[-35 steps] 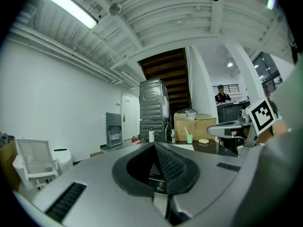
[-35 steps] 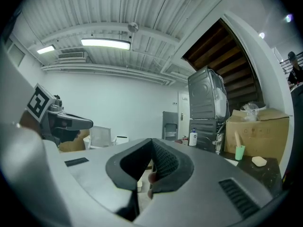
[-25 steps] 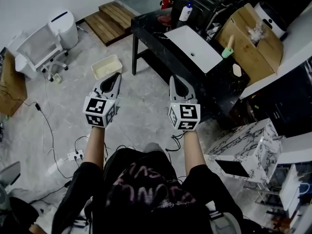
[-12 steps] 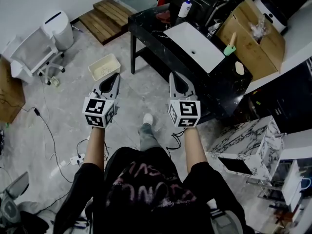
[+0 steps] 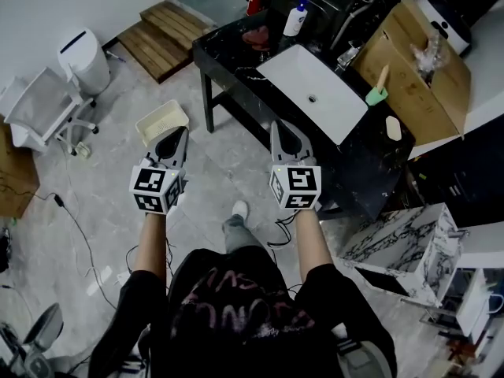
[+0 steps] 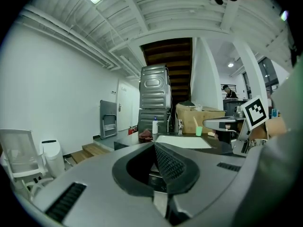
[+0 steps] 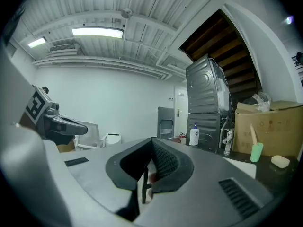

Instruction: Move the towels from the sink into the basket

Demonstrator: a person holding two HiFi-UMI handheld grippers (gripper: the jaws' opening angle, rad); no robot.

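Short of the table [image 5: 228, 50], left gripper [image 5: 181, 133] and right gripper [image 5: 279, 129] are closed and empty (approach step); next, reach and open over the red towel [image 5: 256, 36] lying beside the sink [image 5: 299, 69], then carry it to the floor basket [image 5: 161, 122].

The head view looks steeply down from above the person's shoulders, with the sink [image 5: 313, 93] ahead and to the right, well apart. The left gripper view rides on the left gripper [image 5: 179, 132] and faces level along its jaws toward the sink from its near left. The right gripper view, on the right gripper [image 5: 278, 126], sits nearer the sink's front edge. All three share the white bottle [image 5: 297, 19] and green cup [image 5: 376, 94] beyond the sink.
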